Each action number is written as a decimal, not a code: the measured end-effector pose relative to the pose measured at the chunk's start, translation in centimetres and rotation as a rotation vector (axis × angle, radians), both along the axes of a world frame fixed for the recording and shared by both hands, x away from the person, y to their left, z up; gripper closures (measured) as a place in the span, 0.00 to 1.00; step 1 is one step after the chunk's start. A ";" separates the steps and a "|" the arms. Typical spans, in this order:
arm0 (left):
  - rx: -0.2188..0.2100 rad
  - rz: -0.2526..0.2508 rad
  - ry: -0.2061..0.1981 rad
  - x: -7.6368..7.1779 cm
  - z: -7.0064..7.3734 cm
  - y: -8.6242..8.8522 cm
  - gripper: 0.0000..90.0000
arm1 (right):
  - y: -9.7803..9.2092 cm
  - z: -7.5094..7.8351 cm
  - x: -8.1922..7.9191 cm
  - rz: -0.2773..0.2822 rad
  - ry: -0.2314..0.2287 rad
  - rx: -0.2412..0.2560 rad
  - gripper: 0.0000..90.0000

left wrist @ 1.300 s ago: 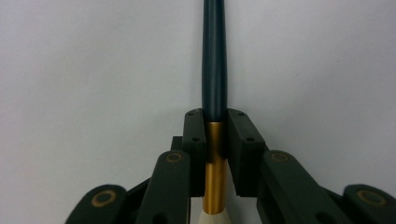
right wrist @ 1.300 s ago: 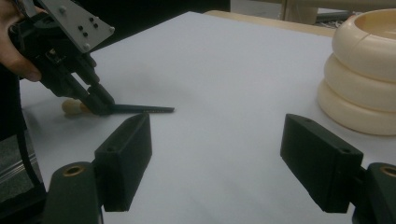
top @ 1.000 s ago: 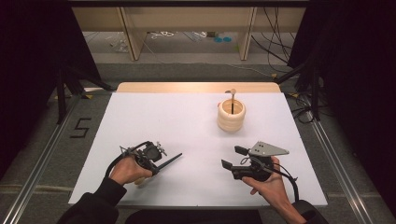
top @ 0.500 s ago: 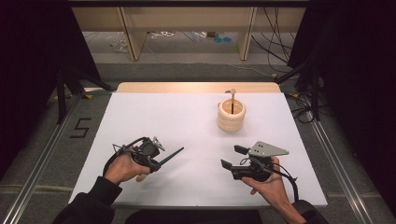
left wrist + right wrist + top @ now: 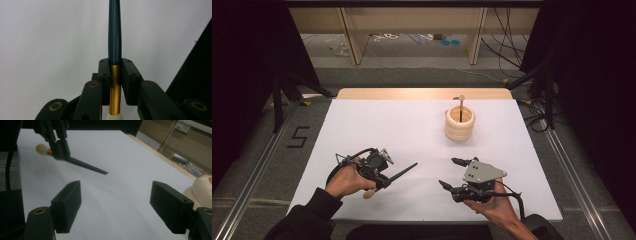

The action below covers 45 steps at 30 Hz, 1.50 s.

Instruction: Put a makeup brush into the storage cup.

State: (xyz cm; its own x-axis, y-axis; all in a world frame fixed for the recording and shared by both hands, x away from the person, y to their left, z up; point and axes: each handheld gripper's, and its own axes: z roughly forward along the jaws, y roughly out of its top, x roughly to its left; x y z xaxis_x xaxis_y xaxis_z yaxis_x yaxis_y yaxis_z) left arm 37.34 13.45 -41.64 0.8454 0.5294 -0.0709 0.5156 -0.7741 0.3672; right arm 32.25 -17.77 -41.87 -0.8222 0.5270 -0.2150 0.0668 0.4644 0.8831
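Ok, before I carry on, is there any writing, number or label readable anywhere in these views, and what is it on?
"5": a dark numeral on the grey floor left of the white table, in the high view.
Nothing readable on the wooden holder, on the dark-handled tool clamped in the left hand-held gripper, or on the right hand-held gripper.
The items on the far floor under the shelving are too small to read.
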 end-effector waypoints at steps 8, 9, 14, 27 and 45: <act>-0.027 -0.051 0.053 -0.6 0.5 -0.8 0.87 | 2.1 -0.1 -1.1 0.109 -0.103 -0.129 0.30; -0.039 -0.051 0.058 -0.7 0.6 -1.0 0.87 | 2.3 -0.1 -1.2 0.117 -0.114 -0.142 0.30; -0.048 -0.088 0.080 -1.1 0.9 -1.7 0.87 | 3.4 -0.1 -1.9 0.169 -0.191 -0.209 0.32; -0.046 -0.133 0.088 -1.8 1.9 -3.0 0.87 | 5.3 -0.3 -2.1 0.269 -0.330 -0.355 0.38; -0.022 -0.197 0.092 -2.2 3.1 -4.8 0.87 | 7.3 -1.1 -2.8 0.319 -0.432 -0.519 0.50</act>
State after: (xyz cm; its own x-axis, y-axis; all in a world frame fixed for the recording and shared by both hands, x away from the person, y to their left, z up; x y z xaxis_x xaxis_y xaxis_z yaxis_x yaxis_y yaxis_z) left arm 35.17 8.64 -38.51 0.9217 0.3523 -0.1624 0.3875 -0.8554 0.3436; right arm 29.41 -10.49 -42.98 -0.7043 0.0199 -0.7096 -0.4438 0.7678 0.4621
